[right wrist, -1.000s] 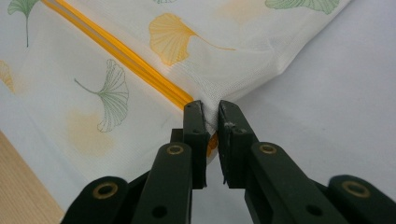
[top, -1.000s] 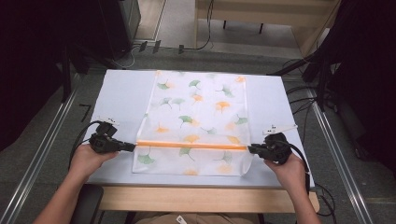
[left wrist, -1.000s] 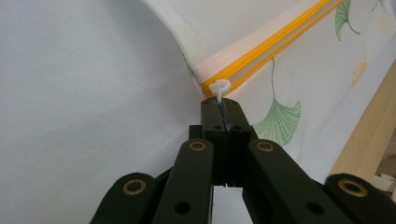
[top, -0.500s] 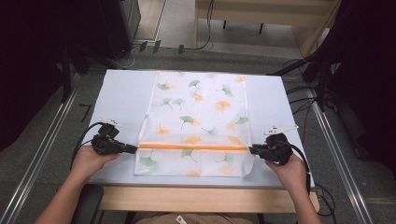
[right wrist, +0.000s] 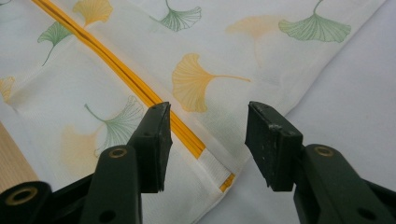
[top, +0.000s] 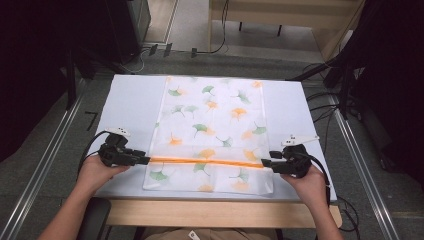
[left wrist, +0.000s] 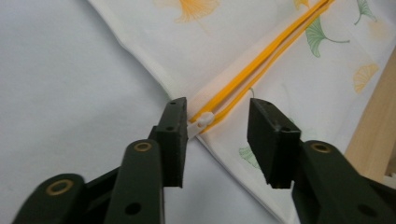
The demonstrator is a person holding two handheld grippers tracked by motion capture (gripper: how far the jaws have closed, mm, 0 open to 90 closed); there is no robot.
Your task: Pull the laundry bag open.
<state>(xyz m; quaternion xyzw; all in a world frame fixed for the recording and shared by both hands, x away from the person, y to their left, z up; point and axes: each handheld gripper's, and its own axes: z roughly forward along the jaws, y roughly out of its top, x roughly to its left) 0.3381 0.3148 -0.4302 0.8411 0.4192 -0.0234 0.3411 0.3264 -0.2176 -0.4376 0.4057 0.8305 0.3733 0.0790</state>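
Across the lower half of the high view, a white zippered cloth bag [top: 212, 135] printed with ginkgo leaves lies flat on the pale counter [top: 127, 107], its orange zipper [top: 207, 162] running level from one gripper to the other. The left gripper [top: 145, 160] sits at the zipper's left end and the right gripper [top: 265, 164] at its right end, each in a hand low in the frame (a placing that, I judge, kept the bag stretched flat along the zipper line). Both grippers' jaws have just been opening.

At the centre of the left gripper view, the white zipper pull [left wrist: 201, 122] lies between the jaws, just beside the left pad; the right pad stands clear of it, so the left gripper [left wrist: 217, 135] is released. The orange zipper [left wrist: 266, 56] runs away to the upper right of the frame.

Low in the right gripper view, the zipper's end [right wrist: 227, 182] and the bag's corner lie between the parted jaws of the right gripper [right wrist: 208, 144], which is also released; the left pad hangs over the orange strip [right wrist: 126, 74], and I cannot tell whether it brushes the cloth. The strip climbs to the upper left of the frame.
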